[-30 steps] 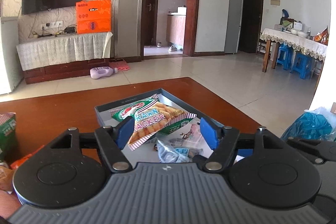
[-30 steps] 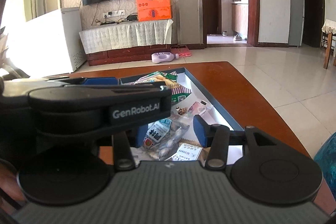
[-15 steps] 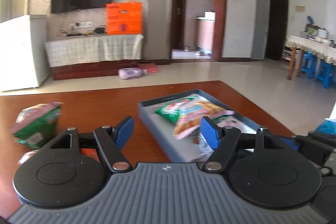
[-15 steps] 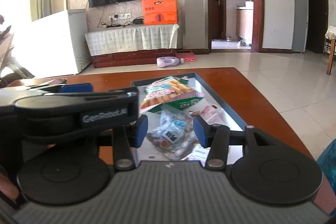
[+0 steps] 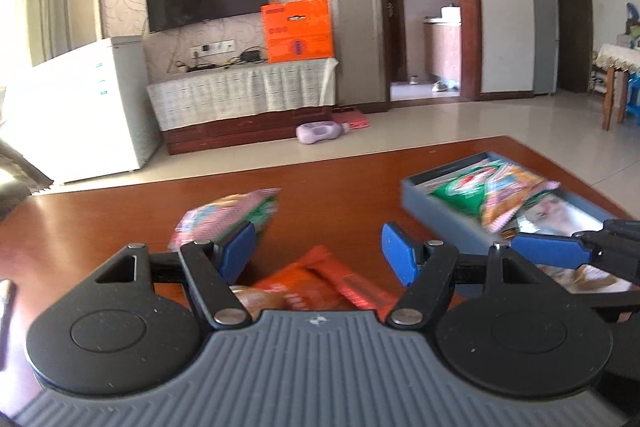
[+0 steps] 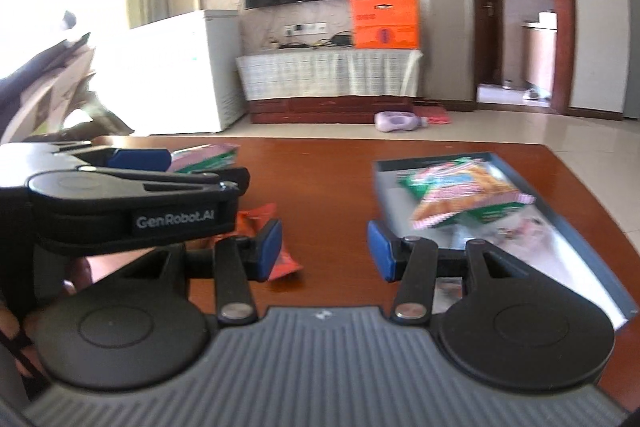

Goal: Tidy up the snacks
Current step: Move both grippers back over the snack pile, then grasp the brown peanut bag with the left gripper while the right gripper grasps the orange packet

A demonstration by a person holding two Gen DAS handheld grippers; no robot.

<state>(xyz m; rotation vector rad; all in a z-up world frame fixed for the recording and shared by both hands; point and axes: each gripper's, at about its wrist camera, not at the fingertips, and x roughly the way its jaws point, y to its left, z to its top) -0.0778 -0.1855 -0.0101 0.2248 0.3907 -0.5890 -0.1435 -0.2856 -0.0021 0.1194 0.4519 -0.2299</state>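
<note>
A grey tray (image 5: 440, 205) (image 6: 592, 231) on the brown table holds a green-and-pink prawn cracker bag (image 5: 496, 191) (image 6: 460, 191) and smaller packets. Left of the tray, a green-and-pink snack bag (image 5: 228, 213) (image 6: 204, 157) and an orange-red packet (image 5: 316, 287) (image 6: 256, 223) lie loose on the wood. My left gripper (image 5: 318, 251) is open above the orange-red packet, with nothing between its blue pads. My right gripper (image 6: 324, 249) is open over bare table between the orange-red packet and the tray, also holding nothing. The left gripper's body (image 6: 120, 203) fills the left of the right wrist view.
The table's far edge (image 5: 280, 175) and right edge (image 6: 592, 195) drop to a tiled floor. Beyond stand a white chest freezer (image 5: 88, 107), a TV bench with an orange box (image 5: 298, 29), and a purple bottle (image 5: 320, 133) on the floor.
Both grippers have swung left, away from over the tray. The tray now sits to the right in both views, and the loose snack bag and orange-red packet have come into view ahead.
</note>
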